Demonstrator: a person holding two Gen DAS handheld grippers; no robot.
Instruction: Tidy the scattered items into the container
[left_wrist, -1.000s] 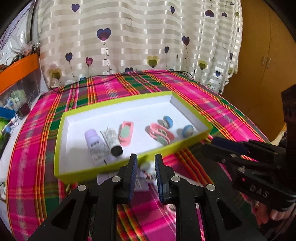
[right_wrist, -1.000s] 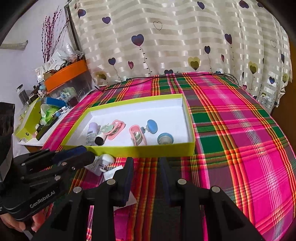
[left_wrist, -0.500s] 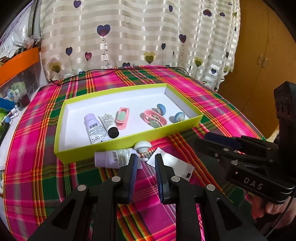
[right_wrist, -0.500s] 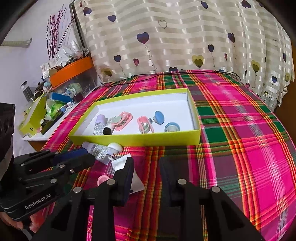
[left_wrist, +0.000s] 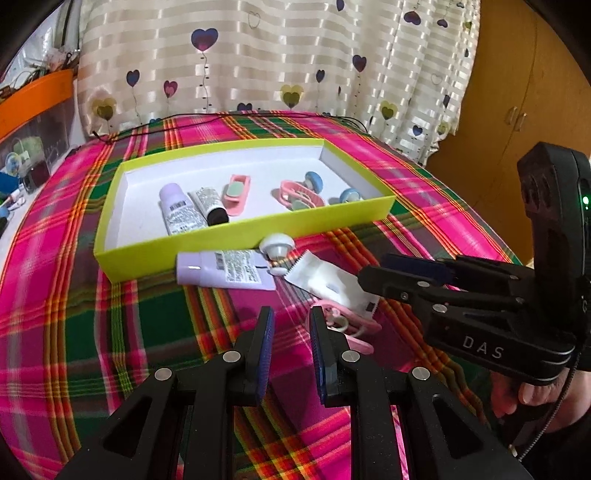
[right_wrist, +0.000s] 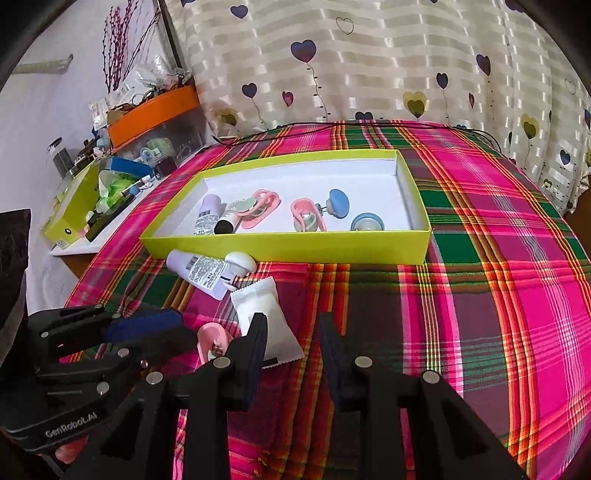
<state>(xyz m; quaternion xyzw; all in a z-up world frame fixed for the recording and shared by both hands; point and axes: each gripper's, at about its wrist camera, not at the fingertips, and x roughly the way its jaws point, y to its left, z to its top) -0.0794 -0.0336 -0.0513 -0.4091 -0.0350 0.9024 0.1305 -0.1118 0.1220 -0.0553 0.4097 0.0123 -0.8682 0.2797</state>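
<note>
A lime-green box (left_wrist: 236, 240) (right_wrist: 295, 250) with a white inside holds two tubes, pink clips and blue round pieces. In front of it on the plaid cloth lie a lilac tube (left_wrist: 221, 272) (right_wrist: 195, 272), a white round cap (left_wrist: 277, 246) (right_wrist: 241, 264), a white sachet (left_wrist: 328, 284) (right_wrist: 266, 314) and a pink clip (left_wrist: 351, 326) (right_wrist: 212, 338). My left gripper (left_wrist: 290, 325) (right_wrist: 147, 325) is open and empty, just left of the pink clip. My right gripper (right_wrist: 293, 332) (left_wrist: 406, 267) is open and empty, with its left finger over the sachet.
A side table at the left carries an orange-lidded bin (right_wrist: 155, 118) and a small green box (right_wrist: 74, 206). A black cable (left_wrist: 221, 116) runs along the far edge. A heart-print curtain hangs behind; a wooden cabinet (left_wrist: 524, 110) stands at the right.
Both grippers have drawn back from the box toward me. The lilac tube, cap, sachet and pink clip have come into view in front of the box.
</note>
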